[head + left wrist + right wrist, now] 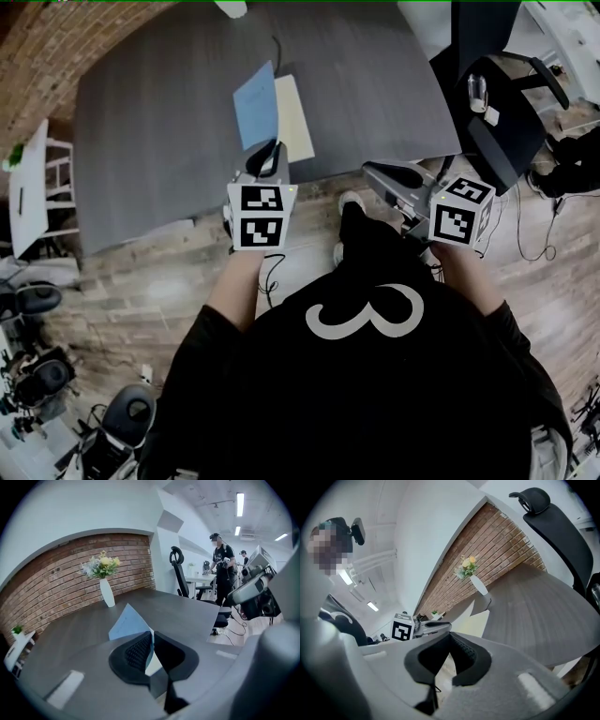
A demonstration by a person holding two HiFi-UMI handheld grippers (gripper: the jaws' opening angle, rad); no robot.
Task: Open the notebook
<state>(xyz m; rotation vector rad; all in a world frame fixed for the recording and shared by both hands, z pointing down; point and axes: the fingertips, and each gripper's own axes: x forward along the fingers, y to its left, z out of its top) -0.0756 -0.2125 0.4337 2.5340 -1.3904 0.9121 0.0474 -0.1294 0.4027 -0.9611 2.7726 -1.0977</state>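
The notebook lies on the grey table (159, 122) near its front edge. Its blue cover (255, 103) stands lifted and tilted, baring a cream page (295, 117). My left gripper (267, 155) is at the notebook's near end. In the left gripper view its jaws (152, 639) are pinched on the lower corner of the blue cover (126, 623). My right gripper (384, 173) hangs off the table's front edge to the right, apart from the notebook. Its tips (450, 635) meet with nothing between them. The raised cover (480, 604) also shows in the right gripper view.
A white vase of flowers (107, 590) stands at the table's far side by the brick wall. A black office chair (497, 103) stands at the table's right end. A white side table (28, 187) is at the left. People stand far back (220, 564). Cables lie on the wooden floor.
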